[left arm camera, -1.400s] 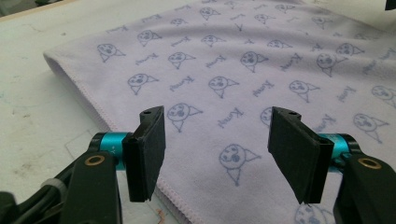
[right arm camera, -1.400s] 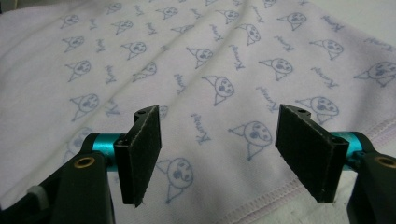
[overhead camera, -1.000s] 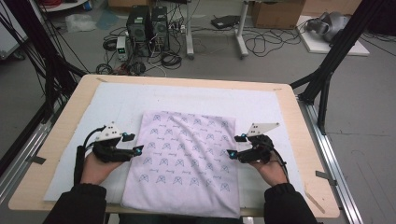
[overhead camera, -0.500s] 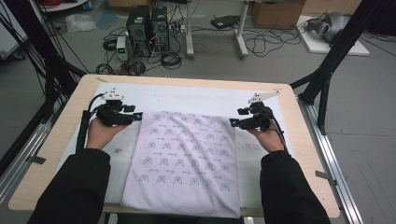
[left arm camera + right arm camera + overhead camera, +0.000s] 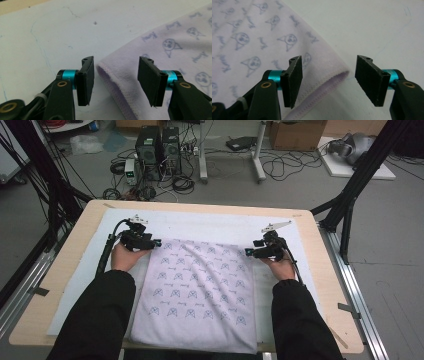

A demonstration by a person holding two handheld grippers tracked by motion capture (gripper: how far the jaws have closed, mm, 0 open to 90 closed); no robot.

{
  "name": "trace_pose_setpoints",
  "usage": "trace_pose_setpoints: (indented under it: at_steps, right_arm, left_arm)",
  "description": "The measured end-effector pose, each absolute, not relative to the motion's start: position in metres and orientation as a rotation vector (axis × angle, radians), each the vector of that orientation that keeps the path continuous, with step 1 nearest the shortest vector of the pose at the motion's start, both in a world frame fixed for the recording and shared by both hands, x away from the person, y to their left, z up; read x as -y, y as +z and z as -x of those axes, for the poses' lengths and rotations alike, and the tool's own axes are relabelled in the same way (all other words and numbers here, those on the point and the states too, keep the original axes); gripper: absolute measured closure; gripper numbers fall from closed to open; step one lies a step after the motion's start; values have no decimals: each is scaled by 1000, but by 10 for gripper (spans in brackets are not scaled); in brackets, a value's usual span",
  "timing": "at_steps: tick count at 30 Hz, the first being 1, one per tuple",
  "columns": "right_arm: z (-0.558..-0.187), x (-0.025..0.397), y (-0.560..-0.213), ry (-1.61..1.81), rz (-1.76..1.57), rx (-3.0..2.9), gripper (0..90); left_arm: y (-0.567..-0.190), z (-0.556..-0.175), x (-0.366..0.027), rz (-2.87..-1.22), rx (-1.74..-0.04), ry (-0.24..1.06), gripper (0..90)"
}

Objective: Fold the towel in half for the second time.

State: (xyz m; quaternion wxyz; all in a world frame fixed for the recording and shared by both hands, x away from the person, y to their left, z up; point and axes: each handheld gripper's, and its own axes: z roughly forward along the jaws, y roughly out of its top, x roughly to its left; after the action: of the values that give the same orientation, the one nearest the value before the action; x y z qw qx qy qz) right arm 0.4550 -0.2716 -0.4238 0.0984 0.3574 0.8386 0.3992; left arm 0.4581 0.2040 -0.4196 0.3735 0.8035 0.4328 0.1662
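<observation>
**Both tools at the far corners of a folded towel**

From above, the lilac printed towel (image 5: 195, 292) lay flat on a white mat (image 5: 220, 222) covering the bench (image 5: 65, 265), with the left tool (image 5: 156, 242) at its far left corner and the right tool (image 5: 248, 252) at its far right corner. The left gripper view showed more: jaws spread, the rounded, stitched corner (image 5: 105, 67) between them, unpinched. The right gripper view showed the same, the other corner (image 5: 343, 73) between spread jaws. Beyond the bench, computer towers (image 5: 157, 145) and cables stood on the floor.

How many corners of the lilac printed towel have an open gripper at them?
2. The far-left corner sits between the left gripper jaws; the far-right corner between the right gripper jaws. Near corners are free.
</observation>
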Motion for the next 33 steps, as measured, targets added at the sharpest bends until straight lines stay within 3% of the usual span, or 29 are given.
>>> trace_pose_setpoints:
  at_steps: [6, 8, 10, 12, 25, 33]
  right_arm:
    - [-457, 274, -439, 1123, -1093, -2497, 475]
    - [-456, 274, -442, 1116, -1080, -2519, 558]
    - [-455, 275, -444, 1162, -1084, -2526, 719]
    - [-455, 275, -445, 1207, -1090, -2553, 825]
    - [-438, 289, -403, 1331, -1024, -2473, 851]
    - [-400, 296, -371, 1435, -909, -2480, 849]
  left_arm:
    - [-435, -464, -200, -2088, -1169, 394, 519]
    - [-438, -462, -197, -2107, -1115, 381, 673]
    - [-437, -462, -195, -2110, -1089, 357, 810]
    - [-436, -462, -196, -2108, -1087, 352, 837]
    - [-392, -441, -214, -1975, -928, 372, 855]
    - [-370, -398, -224, -1950, -784, 403, 855]
